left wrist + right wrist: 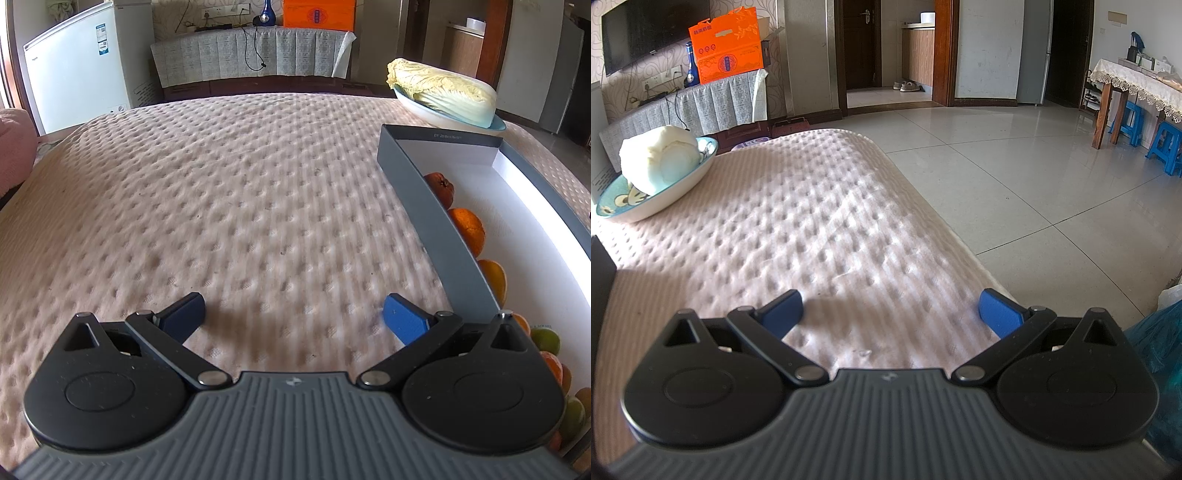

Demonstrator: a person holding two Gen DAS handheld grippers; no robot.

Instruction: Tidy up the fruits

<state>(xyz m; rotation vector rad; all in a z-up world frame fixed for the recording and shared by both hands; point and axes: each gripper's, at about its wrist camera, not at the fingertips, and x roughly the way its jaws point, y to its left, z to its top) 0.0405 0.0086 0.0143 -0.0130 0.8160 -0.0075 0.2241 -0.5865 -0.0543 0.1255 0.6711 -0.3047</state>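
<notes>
Hovering spread and empty over the quilted pad, the left gripper [293, 314] and right gripper [891, 314] hold nothing — fruits [467, 227] already line the gray box [436, 221], so any tidying wants light nudges.

Left claw [293, 319] spread wide, empty, above mattress [221, 206]; fruits [467, 229] lined inside box [432, 225] at right.

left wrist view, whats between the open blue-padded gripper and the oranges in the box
Only the grey box wall separates the left gripper from the oranges, per the left wrist view.
</notes>
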